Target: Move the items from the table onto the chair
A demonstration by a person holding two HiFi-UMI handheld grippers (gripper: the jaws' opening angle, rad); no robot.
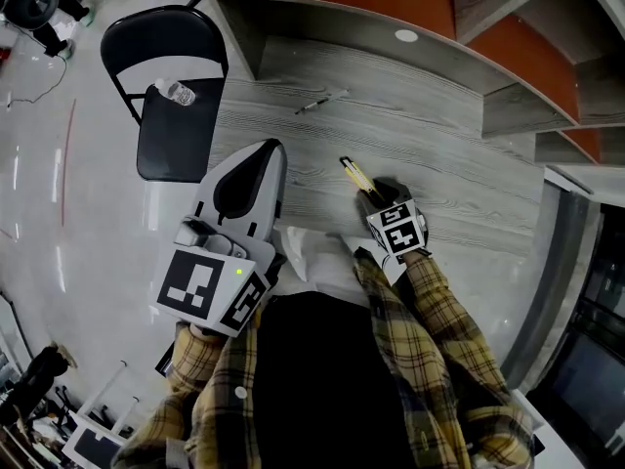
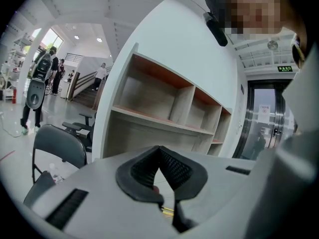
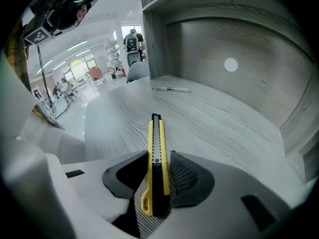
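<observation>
Right gripper (image 3: pixel 158 157) jaws apart, straddling utility knife (image 3: pixel 156 173). We read its tip at 12 o'clock, flat on grey woodgrain table (image 3: pixel 224 133), shelf unit (image 3: pixel 234 29) beyond.

There are one yellow utility knife (image 1: pixel 352 172), one pen (image 1: pixel 314 105), one plastic bottle (image 1: pixel 177 92), one black folding chair (image 1: pixel 176 149), one grey wood-grain table (image 1: pixel 439 164) and two grippers, the left gripper (image 2: pixel 159 151) and the right gripper (image 3: pixel 158 158).

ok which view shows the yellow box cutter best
The right gripper view: the whole yellow box cutter lies lengthwise between the right gripper's open jaws. The head view shows only its tip beyond that gripper; the left gripper view catches only a yellow sliver.
</observation>
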